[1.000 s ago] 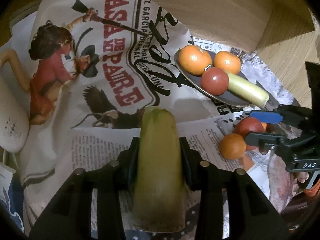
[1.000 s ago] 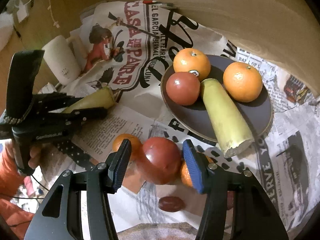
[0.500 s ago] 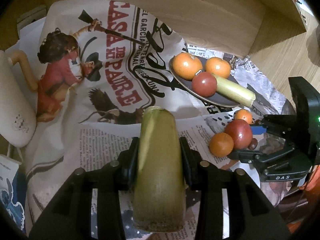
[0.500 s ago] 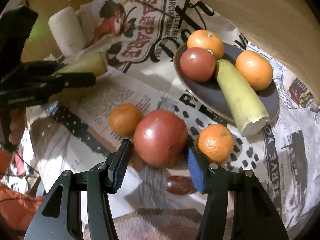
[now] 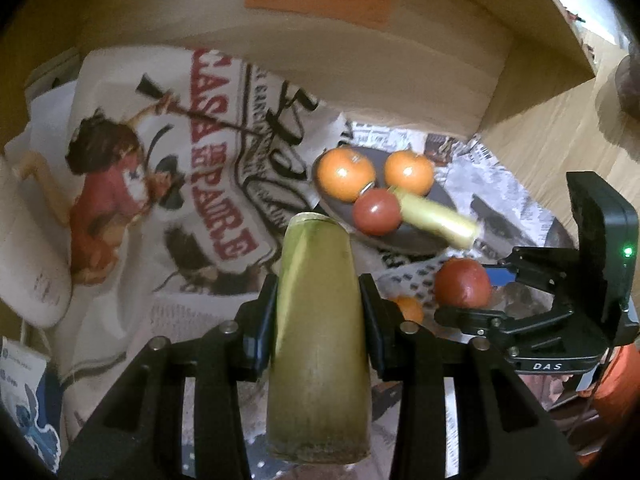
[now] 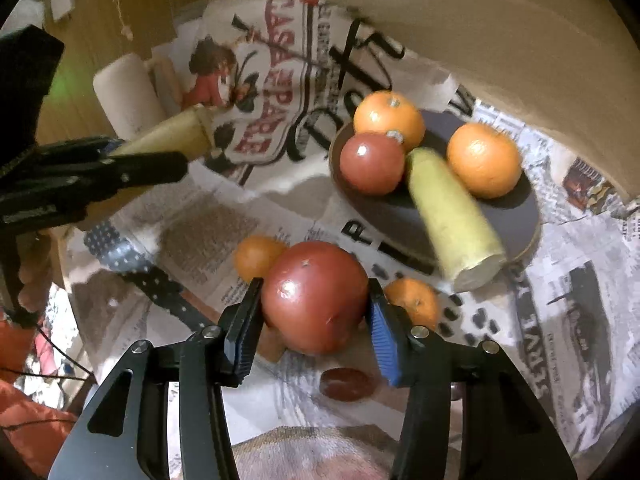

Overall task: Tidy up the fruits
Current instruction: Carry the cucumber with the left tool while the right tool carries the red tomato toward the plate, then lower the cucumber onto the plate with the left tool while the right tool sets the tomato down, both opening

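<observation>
Both grippers have risen off the surface since a second ago: the right gripper jaws grip the big tomato at its widest girth, the left gripper jaws clamp a stiff green stalk. Smooth, soft-skinned and bruisable, the tomato probably wants gentle pressure. At 1 o'clock, the plate is crowded; loose mandarins lie below.

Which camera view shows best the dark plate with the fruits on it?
The right wrist view: the dark plate appears large and from above, its rim clear, with two oranges, one tomato and a yellow-green piece. In the left wrist view the plate is small, blurred and seen obliquely.
</observation>
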Demonstrator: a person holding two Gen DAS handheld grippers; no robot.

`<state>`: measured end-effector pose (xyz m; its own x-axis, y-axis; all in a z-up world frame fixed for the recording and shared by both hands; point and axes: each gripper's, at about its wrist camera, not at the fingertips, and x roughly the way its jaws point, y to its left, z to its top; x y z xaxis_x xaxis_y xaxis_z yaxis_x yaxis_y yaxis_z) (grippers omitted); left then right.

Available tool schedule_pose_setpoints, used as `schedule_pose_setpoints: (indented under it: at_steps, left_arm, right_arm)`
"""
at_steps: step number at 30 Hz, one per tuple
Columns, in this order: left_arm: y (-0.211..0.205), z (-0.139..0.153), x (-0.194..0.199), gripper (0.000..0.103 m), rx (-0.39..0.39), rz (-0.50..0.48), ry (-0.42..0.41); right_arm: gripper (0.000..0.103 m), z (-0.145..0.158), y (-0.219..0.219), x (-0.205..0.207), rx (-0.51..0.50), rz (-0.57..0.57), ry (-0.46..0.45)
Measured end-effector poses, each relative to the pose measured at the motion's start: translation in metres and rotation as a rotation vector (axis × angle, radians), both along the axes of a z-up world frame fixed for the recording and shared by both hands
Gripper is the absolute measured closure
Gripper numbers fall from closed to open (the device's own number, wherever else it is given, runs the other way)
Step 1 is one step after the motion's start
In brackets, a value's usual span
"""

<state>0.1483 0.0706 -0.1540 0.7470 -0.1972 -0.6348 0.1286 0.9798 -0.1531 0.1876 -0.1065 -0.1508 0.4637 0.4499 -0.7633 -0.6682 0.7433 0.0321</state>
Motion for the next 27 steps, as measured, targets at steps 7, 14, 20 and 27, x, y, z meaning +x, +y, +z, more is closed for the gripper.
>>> schedule_pose_setpoints:
  at_steps: [7, 14, 20, 27]
  left_arm:
    - [-0.023, 0.021, 0.02, 0.064, 0.001, -0.046, -0.042]
    - [-0.044, 0.036, 0.053, 0.064, -0.002, -0.078, -0.049]
    - [-0.06, 0.039, 0.086, 0.064, -0.005, -0.093, -0.024]
    - [-0.076, 0.031, 0.122, 0.064, 0.007, -0.108, 0.021]
  right_arm:
    - [0.058, 0.03, -0.028, 0.004, 0.045, -0.057, -0.084]
    - [0.057, 0.051, -0.052, 0.02, 0.053, -0.12, -0.131]
    - [0.057, 0.052, -0.066, 0.043, 0.042, -0.154, -0.131]
    - [0.057, 0.043, -0.076, 0.071, 0.035, -0.18, -0.103]
